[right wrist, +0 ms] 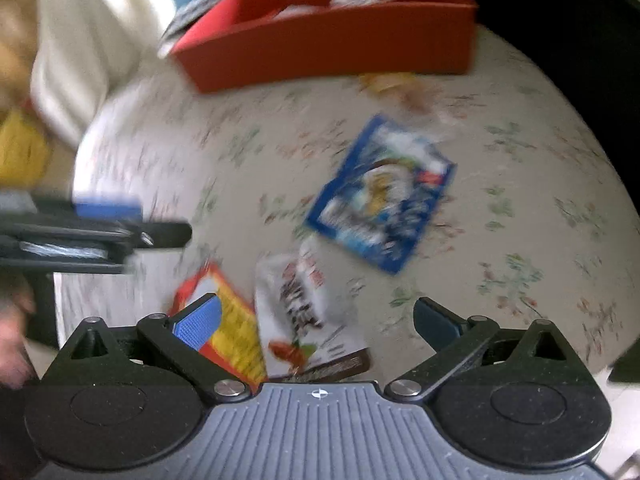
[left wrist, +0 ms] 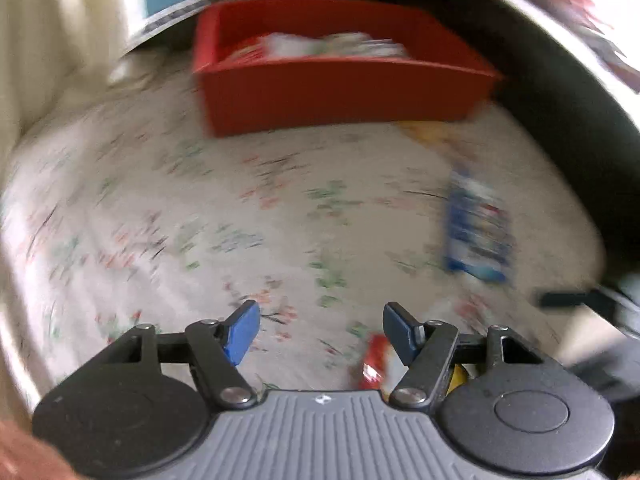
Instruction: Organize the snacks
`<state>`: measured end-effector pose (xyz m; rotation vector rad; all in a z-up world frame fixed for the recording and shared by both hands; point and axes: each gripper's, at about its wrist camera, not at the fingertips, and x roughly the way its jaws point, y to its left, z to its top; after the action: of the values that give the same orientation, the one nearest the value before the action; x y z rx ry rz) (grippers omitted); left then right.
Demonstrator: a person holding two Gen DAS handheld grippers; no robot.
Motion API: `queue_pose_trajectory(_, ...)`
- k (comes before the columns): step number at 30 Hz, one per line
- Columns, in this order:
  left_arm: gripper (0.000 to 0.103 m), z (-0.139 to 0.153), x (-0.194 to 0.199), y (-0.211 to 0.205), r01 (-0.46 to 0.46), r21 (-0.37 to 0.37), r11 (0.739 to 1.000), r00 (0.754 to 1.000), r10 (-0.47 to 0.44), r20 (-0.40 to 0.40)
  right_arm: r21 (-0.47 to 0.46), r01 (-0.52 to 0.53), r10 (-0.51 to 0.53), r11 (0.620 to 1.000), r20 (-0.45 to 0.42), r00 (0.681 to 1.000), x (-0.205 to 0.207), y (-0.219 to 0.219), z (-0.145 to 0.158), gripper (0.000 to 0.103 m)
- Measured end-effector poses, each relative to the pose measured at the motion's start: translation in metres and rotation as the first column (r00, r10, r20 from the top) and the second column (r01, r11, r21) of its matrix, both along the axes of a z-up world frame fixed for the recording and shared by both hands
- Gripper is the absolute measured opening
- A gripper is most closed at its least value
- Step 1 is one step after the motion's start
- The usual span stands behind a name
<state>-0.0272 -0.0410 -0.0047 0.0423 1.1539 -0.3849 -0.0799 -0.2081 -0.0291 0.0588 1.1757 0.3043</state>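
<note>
Both the left gripper (left wrist: pixel 321 330) and right gripper (right wrist: pixel 318 322) gape wide, holding nothing (views blurred), so a hurried grab risks skidding the near white packet (right wrist: pixel 308 312) off the cloth (right wrist: pixel 520 200).

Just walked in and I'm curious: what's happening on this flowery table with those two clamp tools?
A person is tidying snacks into the red bin, which already holds some packets. Both the left gripper and right gripper are open and empty. A blue packet, a white packet and a red-and-yellow packet lie loose on the tablecloth.
</note>
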Motion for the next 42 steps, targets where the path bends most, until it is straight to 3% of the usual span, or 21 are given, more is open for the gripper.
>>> queue_pose_trajectory(3, 0.061, 0.016, -0.016, -0.01, 0.244, 0.063, 0.968, 0.967, -0.248, 0.061, -0.081, -0.121, 0.122, 0.989, -0.003, 0.993, 0.003, 0.024, -0.004, 0.103)
queue_pose_trajectory(6, 0.062, 0.023, -0.033, -0.018, 0.438, 0.165, 0.884, 0.883, -0.457, 0.108, -0.142, -0.186, 0.185, 0.972, -0.022, 0.982, 0.013, 0.038, -0.014, 0.103)
queue_pose_trajectory(8, 0.062, 0.025, -0.04, -0.021, 0.509, 0.206, 0.836, 0.834, -0.538, 0.12, -0.125, -0.175, 0.173, 0.977, -0.028, 0.985, 0.019, 0.038, -0.015, 0.103)
queue_pose_trajectory(11, 0.061, 0.019, -0.046, -0.031, 0.592, 0.229, 0.773, 0.771, -0.625, 0.119, -0.122, -0.163, 0.162, 0.979, -0.021, 0.987, 0.02, 0.034, -0.015, 0.102)
queue_pose_trajectory(14, 0.061, 0.014, -0.054, -0.038, 0.68, 0.235, 0.695, 0.692, -0.714, 0.106, -0.132, -0.164, 0.162, 0.978, -0.026, 0.986, 0.014, 0.035, -0.012, 0.099)
queue_pose_trajectory(17, 0.063, 0.012, -0.068, -0.045, 0.774, 0.279, 0.568, 0.566, -0.819, 0.096, -0.145, -0.168, 0.164, 0.975, -0.041, 0.986, 0.01, 0.03, -0.009, 0.091)
queue_pose_trajectory(19, 0.063, 0.007, -0.076, -0.051, 0.818, 0.316, 0.48, 0.48, -0.873, 0.082, -0.142, -0.166, 0.16, 0.976, -0.054, 0.986, 0.01, 0.024, -0.005, 0.076)
queue_pose_trajectory(21, 0.063, 0.003, -0.079, -0.059, 0.847, 0.323, 0.422, 0.425, -0.903, 0.066, -0.167, -0.159, 0.152, 0.973, -0.053, 0.987, 0.009, 0.017, -0.002, 0.067)
queue_pose_trajectory(24, 0.063, -0.007, -0.081, -0.078, 0.882, 0.319, 0.348, 0.358, -0.933, 0.031, -0.177, -0.143, 0.136, 0.974, -0.052, 0.989, 0.008, 0.008, -0.001, 0.068)
queue_pose_trajectory(26, 0.063, -0.013, -0.086, -0.088, 0.894, 0.35, 0.28, 0.291, -0.956, 0.021, -0.141, -0.128, 0.124, 0.982, -0.038, 0.992, 0.008, 0.003, 0.001, 0.072)
queue_pose_trajectory(28, 0.066, -0.019, -0.089, -0.097, 0.906, 0.371, 0.203, 0.218, -0.976, 0.0, -0.102, -0.129, 0.127, 0.986, -0.033, 0.991, 0.009, 0.001, 0.001, 0.083)
queue_pose_trajectory(30, 0.068, -0.026, -0.084, -0.104, 0.92, 0.356, 0.164, 0.192, -0.98, -0.043, -0.067, -0.135, 0.133, 0.989, -0.041, 0.99, 0.012, 0.001, 0.0, 0.087)
queue_pose_trajectory(34, 0.072, -0.029, -0.079, -0.101, 0.932, 0.345, 0.113, 0.162, -0.98, -0.114, -0.101, -0.138, 0.136, 0.985, -0.028, 0.99, 0.015, 0.003, 0.0, 0.087)
queue_pose_trajectory(39, 0.071, -0.032, -0.079, -0.086, 0.921, 0.364, 0.136, 0.204, -0.967, -0.155, -0.215, -0.164, 0.166, 0.963, -0.011, 0.986, 0.016, 0.018, -0.004, 0.083)
queue_pose_trajectory(42, 0.069, -0.025, -0.072, -0.075, 0.916, 0.37, 0.158, 0.229, -0.961, -0.157, -0.215, -0.156, 0.158, 0.964, -0.01, 0.987, 0.018, 0.017, -0.004, 0.08)
